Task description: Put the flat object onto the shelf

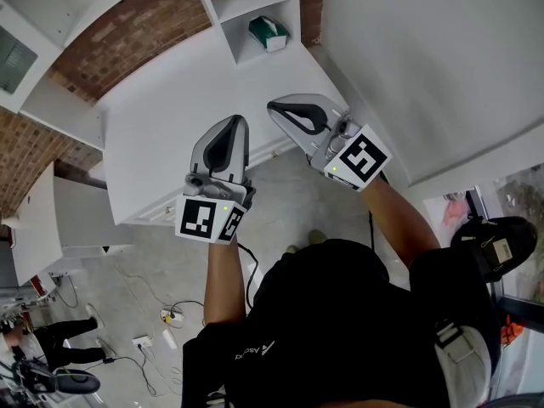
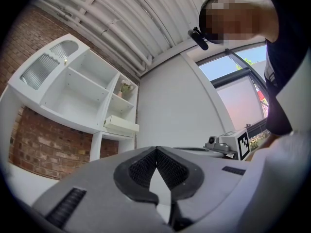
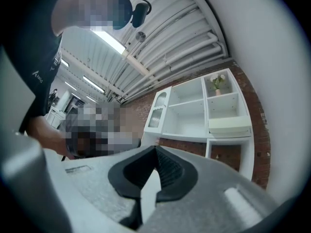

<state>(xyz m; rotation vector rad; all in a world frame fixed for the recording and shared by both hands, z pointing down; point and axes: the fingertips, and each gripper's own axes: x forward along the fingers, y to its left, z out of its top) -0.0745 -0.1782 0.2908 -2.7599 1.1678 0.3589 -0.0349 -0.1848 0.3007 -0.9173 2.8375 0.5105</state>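
Note:
A flat cream box point(image 2: 121, 125) lies on a shelf of the white cabinet point(image 2: 77, 98), in the compartment below a small potted plant point(image 2: 125, 89). The right gripper view shows the same flat box point(image 3: 229, 125) under the plant point(image 3: 217, 83). My left gripper point(image 1: 236, 119) is shut, its tips touching with nothing between them point(image 2: 156, 148). My right gripper point(image 1: 274, 104) is also shut and empty point(image 3: 155, 148). Both are held up side by side in front of the cabinet's white top point(image 1: 170, 117), well away from the box.
A brick wall point(image 1: 144, 24) backs the cabinet. A green and white thing point(image 1: 269, 32) sits in an open compartment at the top of the head view. A white wall panel point(image 1: 425, 58) stands to the right. Cables and a power strip point(image 1: 170, 317) lie on the floor.

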